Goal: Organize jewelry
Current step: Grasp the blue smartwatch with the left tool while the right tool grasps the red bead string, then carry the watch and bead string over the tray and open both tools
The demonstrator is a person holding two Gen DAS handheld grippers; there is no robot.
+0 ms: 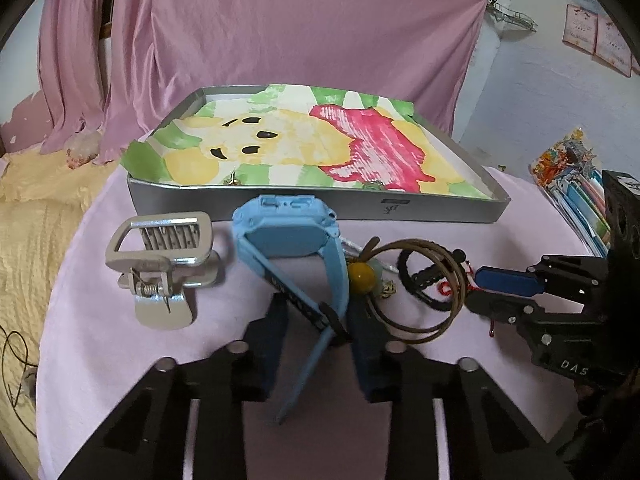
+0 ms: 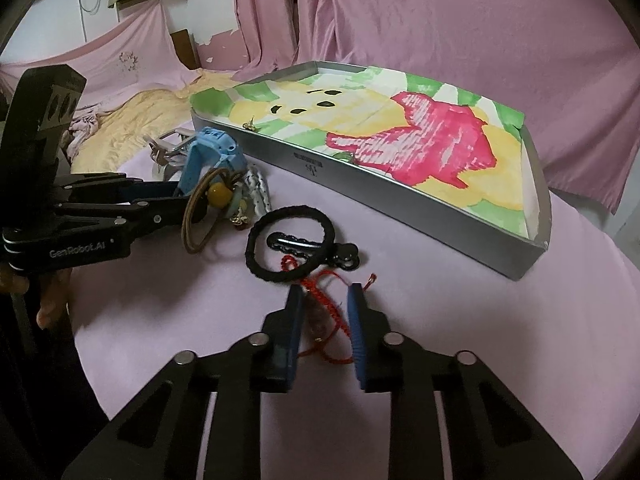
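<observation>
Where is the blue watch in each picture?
Left wrist view: the blue watch sits in the middle, just in front of the silver tray, its strap running down between the left gripper fingers.
Right wrist view: the blue watch is at the left, near the tray's left corner, at the tip of the left gripper.
Shared landmark: the silver tray with the yellow and pink painted paper.

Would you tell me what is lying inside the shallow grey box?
The shallow grey box holds a painted paper liner, a small gold piece and a small greenish piece. Anything beneath the liner is hidden.
</observation>
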